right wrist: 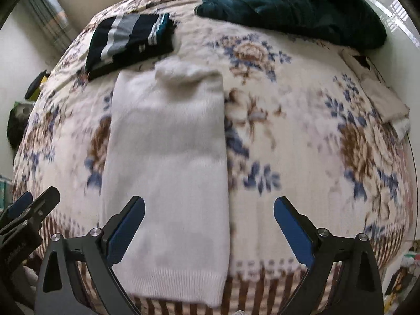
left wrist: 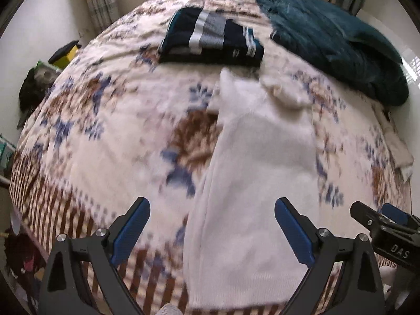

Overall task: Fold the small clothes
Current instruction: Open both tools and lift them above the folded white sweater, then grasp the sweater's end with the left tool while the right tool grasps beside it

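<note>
A white knit sweater (left wrist: 257,183) lies flat on the floral bed cover, folded into a long narrow strip with its hem towards me and its collar at the far end; it also shows in the right wrist view (right wrist: 168,162). My left gripper (left wrist: 212,225) is open and empty, above the strip's near left part. My right gripper (right wrist: 210,225) is open and empty, above the strip's near right edge. The right gripper also shows at the right edge of the left wrist view (left wrist: 380,218), and the left gripper at the left edge of the right wrist view (right wrist: 31,204).
A folded navy garment with grey and white stripes (left wrist: 212,39) (right wrist: 131,44) lies just beyond the sweater. A dark teal blanket (left wrist: 336,42) (right wrist: 296,8) is heaped at the far right. A white cloth (right wrist: 383,99) lies at the bed's right edge. Clutter (left wrist: 39,84) stands left of the bed.
</note>
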`<state>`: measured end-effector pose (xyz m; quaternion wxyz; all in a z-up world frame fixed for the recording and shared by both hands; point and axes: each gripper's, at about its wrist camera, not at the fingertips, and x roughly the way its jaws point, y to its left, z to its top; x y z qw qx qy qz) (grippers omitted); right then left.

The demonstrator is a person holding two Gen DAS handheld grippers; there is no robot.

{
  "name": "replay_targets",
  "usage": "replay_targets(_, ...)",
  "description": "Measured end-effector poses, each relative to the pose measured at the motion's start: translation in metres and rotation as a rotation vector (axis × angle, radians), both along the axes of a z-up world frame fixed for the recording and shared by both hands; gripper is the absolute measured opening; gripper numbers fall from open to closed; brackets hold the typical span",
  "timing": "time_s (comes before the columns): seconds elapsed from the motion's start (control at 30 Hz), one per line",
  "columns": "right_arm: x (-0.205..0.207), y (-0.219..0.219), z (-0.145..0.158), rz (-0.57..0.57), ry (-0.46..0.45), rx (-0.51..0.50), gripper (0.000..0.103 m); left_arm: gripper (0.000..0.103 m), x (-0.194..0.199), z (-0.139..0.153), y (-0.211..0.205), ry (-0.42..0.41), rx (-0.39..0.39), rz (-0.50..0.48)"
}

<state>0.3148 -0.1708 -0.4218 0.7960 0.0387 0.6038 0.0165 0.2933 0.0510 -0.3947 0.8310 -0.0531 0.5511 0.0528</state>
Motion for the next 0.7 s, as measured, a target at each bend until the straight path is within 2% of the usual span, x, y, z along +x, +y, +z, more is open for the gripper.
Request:
replay_targets(0.3,-0.076,0.003,-0.047,0.011,0.124,0.019,0.1,0.097,-0.069,-0.059,0.017,0.161,-0.002,0.027)
replay_targets(0.43,-0.098,-0.004,-0.078,-0.017,0.195,0.061,0.1,0.097,-0.088,-0.094,0.024,0.233,-0.042,0.033)
replay_targets(0.57,-0.112,-0.022,-0.12,-0.087,0.293,0.129,0.1,0.097,-0.098,-0.133,0.036,0.321,-0.104,0.065)
replay_targets(0.63,-0.115,-0.032,-0.139,-0.12,0.34,0.171,0.1,0.097,-0.098,-0.15,0.04,0.372,-0.094,0.084)
replay_targets(0.7,-0.117,-0.042,-0.154,-0.155,0.37,0.247,0.1,0.097,-0.097,-0.156,0.045,0.376,-0.138,0.117)
